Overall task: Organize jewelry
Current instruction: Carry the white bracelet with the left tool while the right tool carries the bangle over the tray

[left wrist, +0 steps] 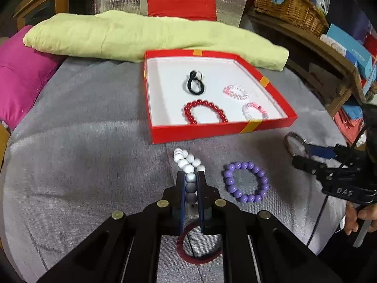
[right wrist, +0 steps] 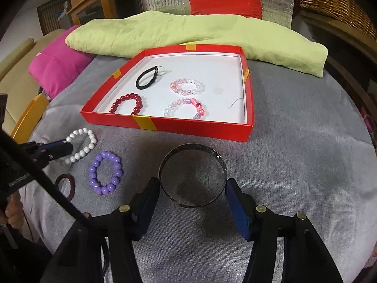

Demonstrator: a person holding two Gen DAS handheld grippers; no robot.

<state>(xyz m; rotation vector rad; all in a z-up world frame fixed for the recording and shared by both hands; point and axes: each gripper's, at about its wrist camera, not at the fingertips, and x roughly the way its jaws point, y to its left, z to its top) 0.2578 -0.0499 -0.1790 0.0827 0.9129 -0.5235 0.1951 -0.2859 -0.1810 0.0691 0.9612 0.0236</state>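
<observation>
- Nearest to us, the left gripper [left wrist: 190, 179] has its jaws drawn close on the white bead bracelet [left wrist: 188, 162]; we judge it is pinching one side of the loop so the beads cannot roll away on the lift toward the box.
- From the right wrist view the same bracelet [right wrist: 81, 145] lies on the gray cloth [right wrist: 294, 160] just in front of the red box [right wrist: 165, 125], so we cannot tell whether it has left the cloth yet.
- Below the left gripper, a dark red ring [left wrist: 200, 247] is half covered by the gripper's black frame; what it is made of stays unclear to us.
- Just right of it, the purple bead bracelet [left wrist: 245, 181] lies flat and untouched, apparently waiting its turn.
- In the box, a black hair tie [left wrist: 194, 83], a red bead bracelet [left wrist: 205, 113] and two pale pink bracelets [left wrist: 236, 92] are spread apart, which we read as sorted pieces kept from tangling. The near wall cuts off the lower edge of the red one.
- Farther right, the right gripper [right wrist: 192, 202] stands wide open with the metal bangle [right wrist: 192, 174] between its blue pads, near both but seemingly held by neither; we take this as lining up to close across its width.
- The bangle's markings are too blurred to read, and a thin stray thread in the box [right wrist: 235, 102] is too small to identify.
</observation>
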